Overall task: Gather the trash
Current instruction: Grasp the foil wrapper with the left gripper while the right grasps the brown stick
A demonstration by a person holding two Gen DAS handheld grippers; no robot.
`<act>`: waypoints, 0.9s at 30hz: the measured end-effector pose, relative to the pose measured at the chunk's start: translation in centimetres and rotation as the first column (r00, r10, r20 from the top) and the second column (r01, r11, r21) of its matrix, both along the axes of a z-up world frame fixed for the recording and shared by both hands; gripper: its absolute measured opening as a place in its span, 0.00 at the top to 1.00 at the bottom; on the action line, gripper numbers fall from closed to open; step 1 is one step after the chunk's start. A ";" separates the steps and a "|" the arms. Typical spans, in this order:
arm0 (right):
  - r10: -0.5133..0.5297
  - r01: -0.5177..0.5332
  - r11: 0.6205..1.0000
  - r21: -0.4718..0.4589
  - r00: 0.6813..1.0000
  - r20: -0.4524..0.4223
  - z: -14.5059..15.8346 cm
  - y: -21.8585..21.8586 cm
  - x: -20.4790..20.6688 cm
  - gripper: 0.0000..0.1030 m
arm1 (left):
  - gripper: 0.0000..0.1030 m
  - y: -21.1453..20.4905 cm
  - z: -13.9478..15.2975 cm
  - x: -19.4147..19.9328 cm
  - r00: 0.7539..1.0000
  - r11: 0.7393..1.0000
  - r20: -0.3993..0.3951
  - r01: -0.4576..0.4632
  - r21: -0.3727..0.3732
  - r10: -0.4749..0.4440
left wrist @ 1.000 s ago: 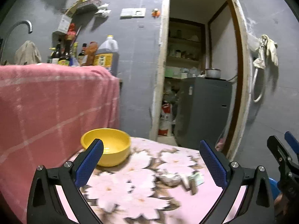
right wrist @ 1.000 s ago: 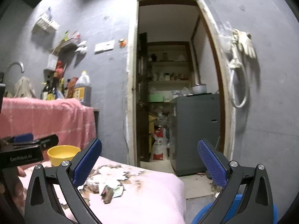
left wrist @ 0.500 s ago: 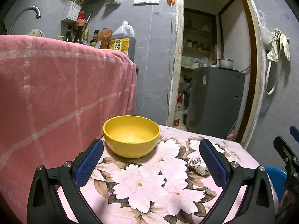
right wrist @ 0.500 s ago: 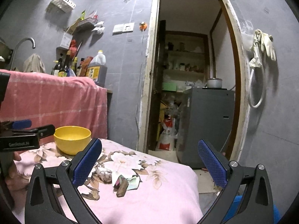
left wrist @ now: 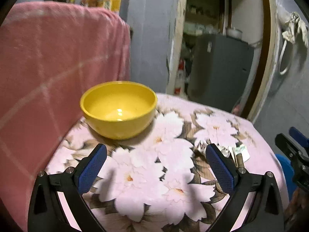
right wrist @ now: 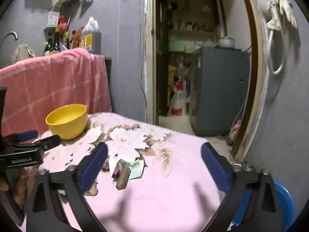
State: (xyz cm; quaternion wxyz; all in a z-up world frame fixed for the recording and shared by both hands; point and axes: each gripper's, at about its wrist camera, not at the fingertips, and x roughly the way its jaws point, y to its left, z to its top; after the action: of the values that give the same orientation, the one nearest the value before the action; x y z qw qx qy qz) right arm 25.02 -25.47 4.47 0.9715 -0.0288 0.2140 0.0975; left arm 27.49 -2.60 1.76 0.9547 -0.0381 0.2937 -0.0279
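A small pile of crumpled wrappers [right wrist: 125, 169] with a brown piece [right wrist: 123, 177] lies on the pink floral tablecloth [right wrist: 164, 193]. My right gripper [right wrist: 154, 148] hovers just before the pile. Its jaws are closing, wide apart, and the pads touch nothing. The wrappers sit low, near the left finger. In the left wrist view the same wrappers [left wrist: 238, 151] peek out behind my right finger. My left gripper [left wrist: 156, 150] is open over the cloth, with a yellow bowl [left wrist: 118, 110] just beyond it. The bowl [right wrist: 66, 120] holds nothing.
A pink checked cloth [left wrist: 48, 67] hangs over the counter at the left, with bottles behind it. A blue bin [right wrist: 283, 203] stands low at the right, beside the table. An open doorway with a grey appliance [right wrist: 218, 90] lies beyond the table's far edge.
Both grippers have tipped down and moved closer to the table. The bowl and the wrappers look larger and nearer. The right fingers stand slightly closer together than before.
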 end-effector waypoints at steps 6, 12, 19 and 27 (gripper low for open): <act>0.059 -0.053 0.998 0.045 0.985 -0.161 -1.4 -0.3 2.7 0.45 | 0.19 -1.2 -0.6 1.6 0.993 0.995 -0.072 0.094 -0.017 -0.095; 0.077 -0.060 0.995 0.074 0.964 -0.256 -2.4 -0.6 4.1 0.59 | 0.23 -1.9 -1.0 3.4 0.974 0.980 -0.118 0.182 -0.081 -0.191; 0.105 -0.075 0.993 0.096 0.926 -0.363 -3.8 -0.5 5.7 0.72 | 0.38 -1.7 -2.1 6.1 0.943 0.955 -0.218 0.205 -0.213 -0.251; 0.172 -0.127 0.983 0.132 0.887 -0.428 -4.7 0.1 6.7 0.78 | 0.51 -1.9 -2.3 7.4 0.915 0.916 -0.233 0.249 -0.313 -0.329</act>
State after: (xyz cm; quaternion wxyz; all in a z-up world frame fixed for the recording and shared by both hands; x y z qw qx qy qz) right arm 31.74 -25.37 -0.24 0.8883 0.0261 0.4189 0.1866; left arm 34.89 -4.45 -0.56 0.8734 -0.1305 0.4219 -0.2052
